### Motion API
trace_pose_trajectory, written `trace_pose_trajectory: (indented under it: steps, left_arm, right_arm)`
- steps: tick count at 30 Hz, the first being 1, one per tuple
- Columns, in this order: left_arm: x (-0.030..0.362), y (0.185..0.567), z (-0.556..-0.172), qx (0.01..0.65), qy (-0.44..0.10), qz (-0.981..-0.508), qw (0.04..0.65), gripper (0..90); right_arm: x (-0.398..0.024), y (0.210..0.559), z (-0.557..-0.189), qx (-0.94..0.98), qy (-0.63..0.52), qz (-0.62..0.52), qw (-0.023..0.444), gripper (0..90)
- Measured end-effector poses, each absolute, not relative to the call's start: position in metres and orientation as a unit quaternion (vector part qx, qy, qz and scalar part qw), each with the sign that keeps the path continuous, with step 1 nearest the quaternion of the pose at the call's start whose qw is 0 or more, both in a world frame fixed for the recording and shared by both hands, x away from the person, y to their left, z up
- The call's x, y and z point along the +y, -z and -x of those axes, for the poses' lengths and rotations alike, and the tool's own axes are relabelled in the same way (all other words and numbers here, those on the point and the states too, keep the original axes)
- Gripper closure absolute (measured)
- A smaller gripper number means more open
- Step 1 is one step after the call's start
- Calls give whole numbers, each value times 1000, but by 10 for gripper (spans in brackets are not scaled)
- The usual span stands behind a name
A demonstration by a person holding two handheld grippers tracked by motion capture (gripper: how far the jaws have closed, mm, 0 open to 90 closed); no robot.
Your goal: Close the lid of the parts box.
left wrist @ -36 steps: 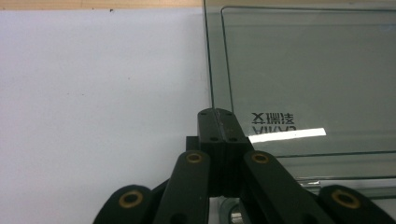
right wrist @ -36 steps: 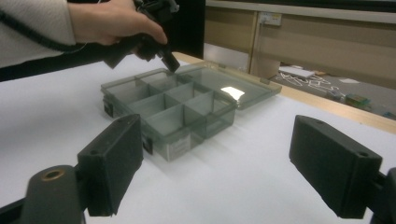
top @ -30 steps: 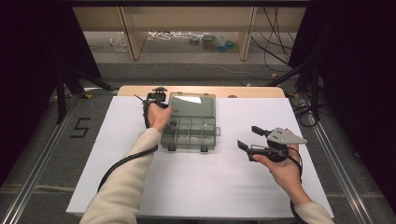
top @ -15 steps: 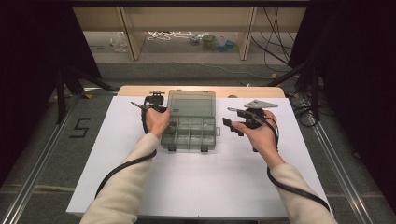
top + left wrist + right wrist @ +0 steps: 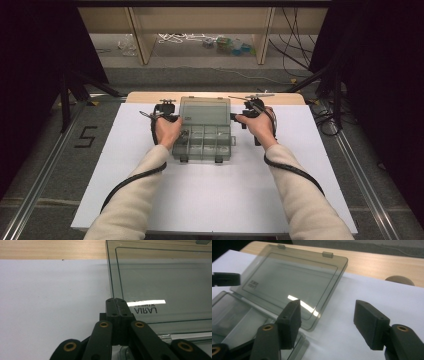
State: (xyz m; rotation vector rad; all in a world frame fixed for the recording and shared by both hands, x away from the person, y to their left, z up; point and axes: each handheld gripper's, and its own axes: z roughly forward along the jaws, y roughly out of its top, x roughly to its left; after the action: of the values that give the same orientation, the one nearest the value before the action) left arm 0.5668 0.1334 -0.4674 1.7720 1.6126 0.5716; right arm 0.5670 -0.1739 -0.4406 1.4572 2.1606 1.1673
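Open compartment box (image 5: pixel 202 135) on white tabletop (image 5: pixel 215 200), lid (image 5: pixel 205 110) laid back. Left gripper (image 5: pixel 117 308) pressed together at lid's edge; right gripper (image 5: pixel 327 317) spread, just been closing, nothing between.

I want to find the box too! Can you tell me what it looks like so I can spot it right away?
Look at the white sheet covering the table, then at its far middle, between the person's two hands. There lies the see-through grey plastic box, its base split into little compartments. Its smoky flat lid is flipped open and lies back toward the wooden edge, which nothing else there does.
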Motion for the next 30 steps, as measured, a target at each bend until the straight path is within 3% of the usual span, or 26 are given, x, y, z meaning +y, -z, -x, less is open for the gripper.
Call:
trace_pose_trajectory:
  steps: [12, 14, 17, 18, 30]
  left_arm:
    - [129, 470, -570, 634, -226, -652, 349, 900]
    - [133, 467, -568, 619, -217, -678, 333, 900]
    - [128, 470, -570, 633, -227, -652, 349, 900]
    - [133, 468, -567, 618, -220, -678, 332, 900]
    - [132, 467, -568, 618, -219, -679, 331, 900]
  right_arm:
    - [-154, 450, -591, 754, -346, -546, 116, 643]
    - [-151, 451, -591, 748, -335, -564, 103, 666]
    - [-147, 454, -591, 747, -329, -568, 103, 686]
    - [-148, 455, -592, 750, -329, -564, 105, 689]
    - [-143, 459, -594, 729, -331, -593, 84, 765]
